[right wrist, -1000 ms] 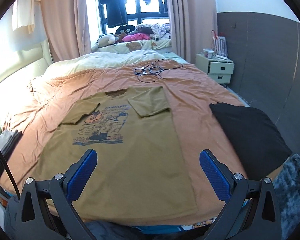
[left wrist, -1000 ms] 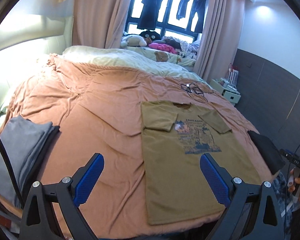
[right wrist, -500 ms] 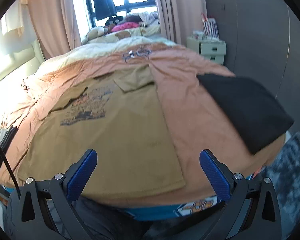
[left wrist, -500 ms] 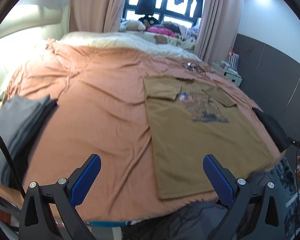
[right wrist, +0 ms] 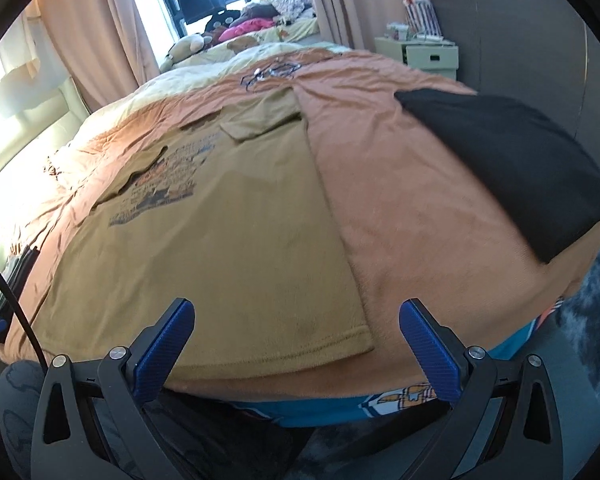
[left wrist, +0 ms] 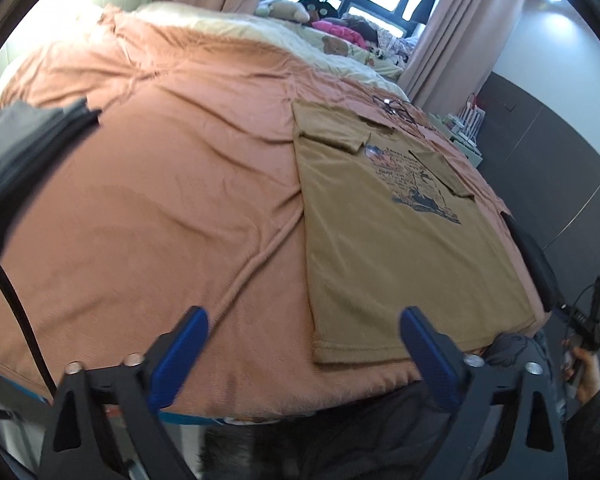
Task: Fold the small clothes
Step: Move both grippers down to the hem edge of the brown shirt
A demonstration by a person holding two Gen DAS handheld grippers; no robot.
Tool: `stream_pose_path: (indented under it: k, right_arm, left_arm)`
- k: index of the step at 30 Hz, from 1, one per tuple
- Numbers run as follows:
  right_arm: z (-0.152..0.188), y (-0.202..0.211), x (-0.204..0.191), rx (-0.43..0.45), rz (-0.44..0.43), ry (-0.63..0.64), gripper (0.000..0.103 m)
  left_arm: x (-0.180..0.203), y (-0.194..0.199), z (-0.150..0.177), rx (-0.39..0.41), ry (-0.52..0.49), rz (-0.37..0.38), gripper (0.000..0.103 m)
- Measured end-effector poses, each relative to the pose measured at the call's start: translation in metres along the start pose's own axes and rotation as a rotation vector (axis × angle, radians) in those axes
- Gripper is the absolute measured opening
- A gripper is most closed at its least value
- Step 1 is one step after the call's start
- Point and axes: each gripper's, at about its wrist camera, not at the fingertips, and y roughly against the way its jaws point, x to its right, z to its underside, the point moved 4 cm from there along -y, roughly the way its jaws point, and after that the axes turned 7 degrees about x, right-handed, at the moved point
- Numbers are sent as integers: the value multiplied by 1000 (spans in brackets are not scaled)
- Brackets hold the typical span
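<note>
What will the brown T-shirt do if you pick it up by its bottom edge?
The brown T-shirt will probably droop and bend: it is thin cloth lying flat on the bed cover. Its folded-in sleeves may fall open. It looks light, and might drag the wrinkly cover a little.

left hand-held gripper [left wrist: 302,344] | right hand-held gripper [right wrist: 296,334] | black frames | ribbed blue pads | silver screws | black cable

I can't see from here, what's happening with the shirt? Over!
Left gripper closing, right gripper open, both empty. Brown T-shirt flat on bed, sleeves folded in. Hem unobstructed.
</note>
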Motion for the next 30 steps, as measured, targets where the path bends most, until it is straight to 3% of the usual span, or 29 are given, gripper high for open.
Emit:
stream_pose_path:
  k: [2,6,9,12,15,30]
  right_arm:
    - [1,-2,4,-6,-13,-5,101]
    - [1,-11,21,-30,-26,-27,81]
    - [2,-16,37,-39,-41,-72,76]
    - [2,-19,50,-38,-73,-124,73]
    - [5,-27,60,-48,-109,-160,66]
    - [13,-55,108,-67,-277,-366,63]
  left_arm:
    - [-2,-8,4,-24,34,22,77]
    - [0,-28,11,-70,82,59,63]
    - [2,-42,17,-116,102,68,49]
    - [2,-51,26,-159,143,89,43]
    - [3,-57,34,-192,169,98,41]
    - [-11,-79,27,-191,379,137,39]
